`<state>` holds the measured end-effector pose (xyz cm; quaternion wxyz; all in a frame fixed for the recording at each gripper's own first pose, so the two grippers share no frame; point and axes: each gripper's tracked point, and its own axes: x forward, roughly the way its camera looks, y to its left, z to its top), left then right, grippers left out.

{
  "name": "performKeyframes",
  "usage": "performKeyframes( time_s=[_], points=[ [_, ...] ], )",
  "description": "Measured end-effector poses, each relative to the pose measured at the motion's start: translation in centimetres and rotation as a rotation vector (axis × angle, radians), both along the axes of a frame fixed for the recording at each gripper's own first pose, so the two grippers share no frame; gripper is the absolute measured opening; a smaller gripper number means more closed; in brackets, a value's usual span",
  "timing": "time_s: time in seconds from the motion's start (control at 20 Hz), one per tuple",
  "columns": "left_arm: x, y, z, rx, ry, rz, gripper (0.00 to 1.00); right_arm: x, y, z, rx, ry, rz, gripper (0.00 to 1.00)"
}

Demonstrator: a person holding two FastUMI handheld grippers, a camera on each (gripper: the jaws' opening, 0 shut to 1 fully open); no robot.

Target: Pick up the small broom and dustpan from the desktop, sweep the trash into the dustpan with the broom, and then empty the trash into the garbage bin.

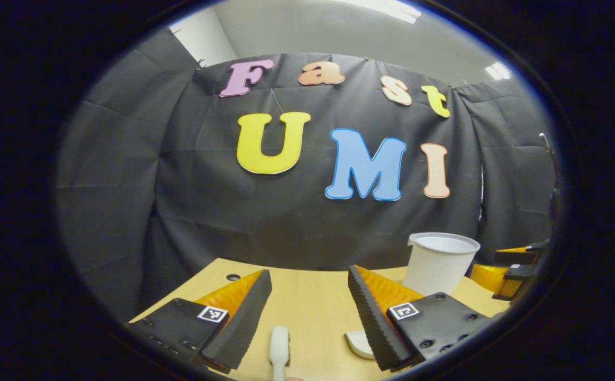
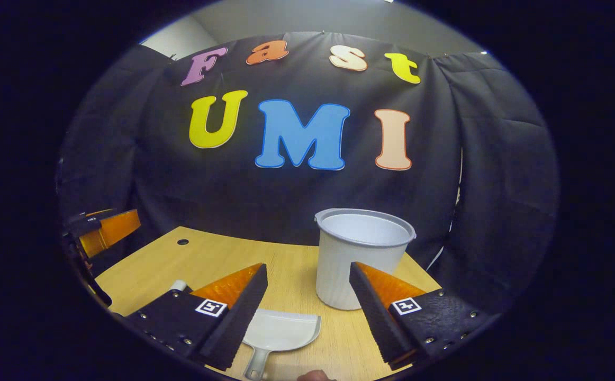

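Below, both grippers' jaws apart, dustpan (image 2: 281, 330), probably broom (image 1: 279, 345), bin (image 2: 358, 256) beyond.

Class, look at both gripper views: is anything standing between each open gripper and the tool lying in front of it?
Nothing visible does. The left gripper hangs open over the broom handle, and the right gripper hangs open over the dustpan. The garbage bin stands behind the dustpan on the desktop.

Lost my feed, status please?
Both claws open, empty. Broom below left, dustpan below right, both on desk. Bin upright beyond.
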<state>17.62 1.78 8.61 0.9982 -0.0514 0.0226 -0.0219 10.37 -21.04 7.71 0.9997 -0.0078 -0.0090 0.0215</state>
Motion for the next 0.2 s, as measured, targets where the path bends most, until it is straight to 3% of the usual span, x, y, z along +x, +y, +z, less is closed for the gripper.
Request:
performKeyframes(
  time_s=[0.2],
  points=[
    [0.72, 0.82, 0.22, -0.007, 0.004, -0.011, 0.96, -0.07, -0.53, 0.06, 0.002, -0.001, -0.044, 0.97]
  ],
)
